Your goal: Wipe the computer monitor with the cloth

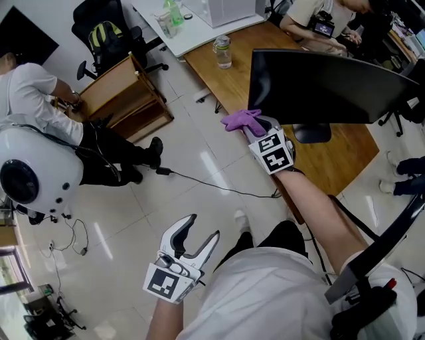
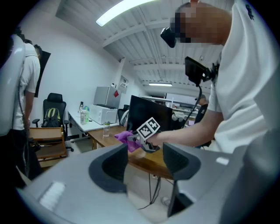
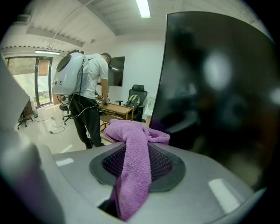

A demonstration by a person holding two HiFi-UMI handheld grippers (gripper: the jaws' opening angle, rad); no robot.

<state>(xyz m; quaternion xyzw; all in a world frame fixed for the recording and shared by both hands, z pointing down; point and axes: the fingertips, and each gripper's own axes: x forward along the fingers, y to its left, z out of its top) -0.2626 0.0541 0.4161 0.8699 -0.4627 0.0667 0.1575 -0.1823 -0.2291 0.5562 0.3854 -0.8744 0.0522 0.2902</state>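
Observation:
A black computer monitor (image 1: pixel 325 86) stands on a wooden desk (image 1: pixel 265 133), its dark screen (image 3: pixel 218 87) filling the right of the right gripper view. My right gripper (image 1: pixel 255 126) is shut on a purple cloth (image 1: pixel 242 119), held by the monitor's lower left corner. The cloth (image 3: pixel 133 162) drapes over the jaws, bunched at the tip close to the screen's edge. My left gripper (image 1: pixel 199 236) hangs low over the floor, away from the desk, jaws open and empty. In the left gripper view (image 2: pixel 142 164) the cloth (image 2: pixel 127 138) and monitor (image 2: pixel 151 116) show ahead.
A clear bottle (image 1: pixel 223 52) stands on the desk's far end. A person in white with a white backpack (image 1: pixel 30 169) stands at the left by a wooden cabinet (image 1: pixel 123 96). A black cable (image 1: pixel 212 186) crosses the tiled floor. Another person sits behind the monitor (image 1: pixel 325 20).

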